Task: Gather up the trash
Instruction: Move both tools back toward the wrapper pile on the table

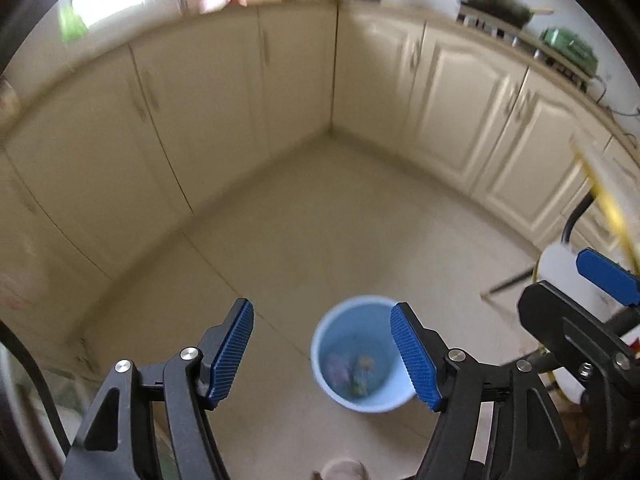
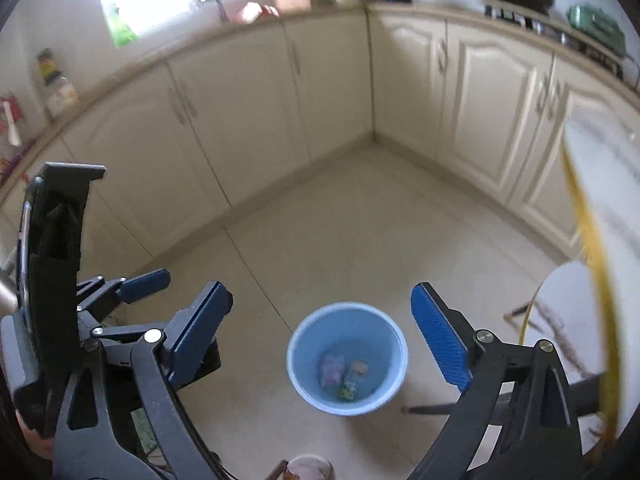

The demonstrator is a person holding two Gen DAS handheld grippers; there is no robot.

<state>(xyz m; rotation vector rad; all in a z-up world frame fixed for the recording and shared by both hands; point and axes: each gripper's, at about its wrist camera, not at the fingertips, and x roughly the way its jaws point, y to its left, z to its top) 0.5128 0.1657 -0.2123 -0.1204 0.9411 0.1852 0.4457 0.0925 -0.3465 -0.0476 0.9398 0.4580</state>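
Observation:
A light blue bin stands on the tiled kitchen floor, well below both grippers. Inside it lie a pink wrapper and a yellow-green packet. In the left wrist view the same bin sits just below and between the blue pads, partly behind the right pad. My left gripper is open with nothing between its fingers. My right gripper is open wide and empty, high over the bin. The left gripper also shows at the left of the right wrist view.
Cream cabinet doors line the far corner, with a counter holding bottles and boxes above them. A white table edge with a yellow rim rises at the right. A round jar lid shows at the bottom edge.

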